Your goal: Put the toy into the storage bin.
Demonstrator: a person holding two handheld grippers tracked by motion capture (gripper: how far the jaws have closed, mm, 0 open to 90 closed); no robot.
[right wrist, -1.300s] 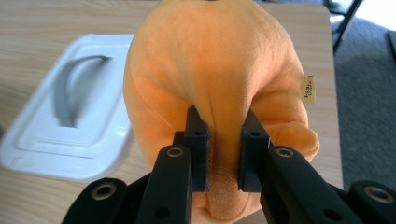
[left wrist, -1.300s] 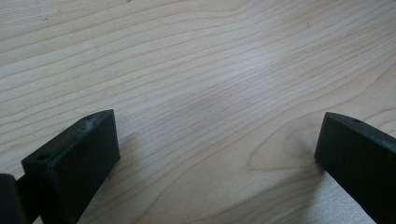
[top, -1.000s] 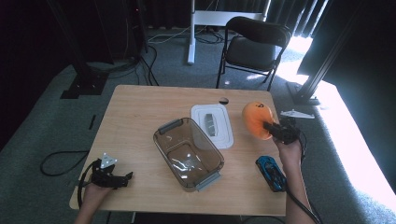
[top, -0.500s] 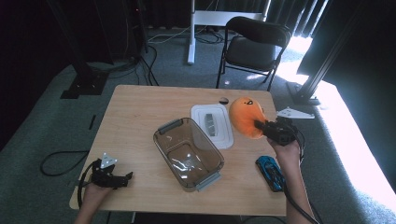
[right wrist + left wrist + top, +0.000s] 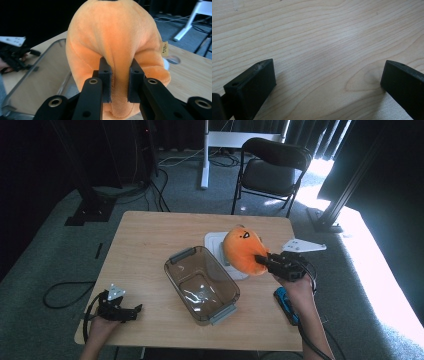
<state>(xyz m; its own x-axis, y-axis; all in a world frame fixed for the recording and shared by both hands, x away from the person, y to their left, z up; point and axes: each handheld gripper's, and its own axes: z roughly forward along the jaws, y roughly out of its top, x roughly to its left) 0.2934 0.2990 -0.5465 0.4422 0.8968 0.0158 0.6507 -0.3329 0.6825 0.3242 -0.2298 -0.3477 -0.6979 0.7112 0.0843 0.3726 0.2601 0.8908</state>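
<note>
A round, soft orange plush toy point(image 5: 243, 251) with a small dark face mark on its top hangs above the pale wooden table point(image 5: 150, 245), over the near edge of a white rectangular plastic lid point(image 5: 216, 241) with rounded corners. Its short, velvety pile bunches into a deep fold where the right gripper point(image 5: 261, 260) pinches it; in the right gripper view the two black pads point(image 5: 105, 82) stand close together with a ridge of orange fabric point(image 5: 120, 50) squeezed between them, and a small yellow tag point(image 5: 164, 48) sticks out at the toy's side. Just left of the toy sits a clear, smoky-brown rectangular plastic container point(image 5: 202, 283) with grey clip handles at both short ends, its glossy bottom catching the light. A small blue object point(image 5: 285, 301) lies on the table by the person's right forearm. The left gripper point(image 5: 131, 310) rests at the near left corner of the table, well apart from the container; in the left gripper view its blocky matte-black fingers point(image 5: 252, 85) stand wide apart with nothing but bare, fine-grained wood point(image 5: 324, 50) between them.
</note>
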